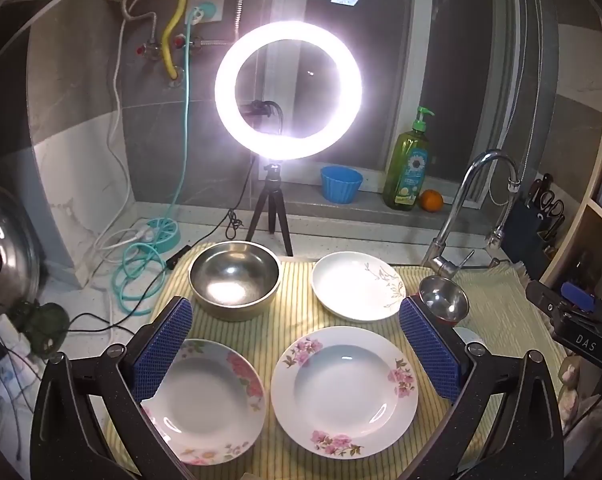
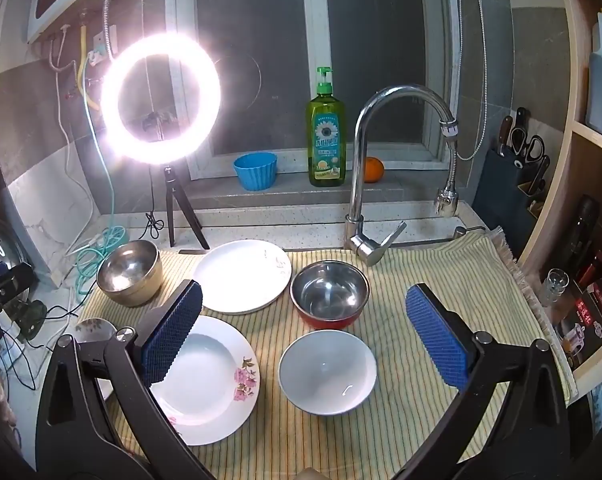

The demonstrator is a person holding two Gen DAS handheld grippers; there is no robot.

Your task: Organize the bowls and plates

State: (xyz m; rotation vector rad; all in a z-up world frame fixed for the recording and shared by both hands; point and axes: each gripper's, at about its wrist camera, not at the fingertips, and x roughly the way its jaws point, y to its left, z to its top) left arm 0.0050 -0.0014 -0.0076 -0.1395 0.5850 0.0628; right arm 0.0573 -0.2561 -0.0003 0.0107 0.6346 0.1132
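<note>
In the left wrist view, the left gripper (image 1: 297,344) hangs above a striped cloth (image 1: 285,320) on the bench, jaws spread wide and holding nothing. Between the jaws lie two flowered plates (image 1: 343,398) (image 1: 209,400), flat and face up; beyond the jaws sit a steel bowl (image 1: 235,280) and a white plate (image 1: 357,286), also open side up. In the right wrist view, the right gripper (image 2: 305,340) has its jaws equally spread and empty. Between them stand a white bowl (image 2: 327,372) and a red-sided steel bowl (image 2: 330,294), upright. Everything lies singly, apart, likely laid out for stacking; being round, none shows a long axis.
</note>
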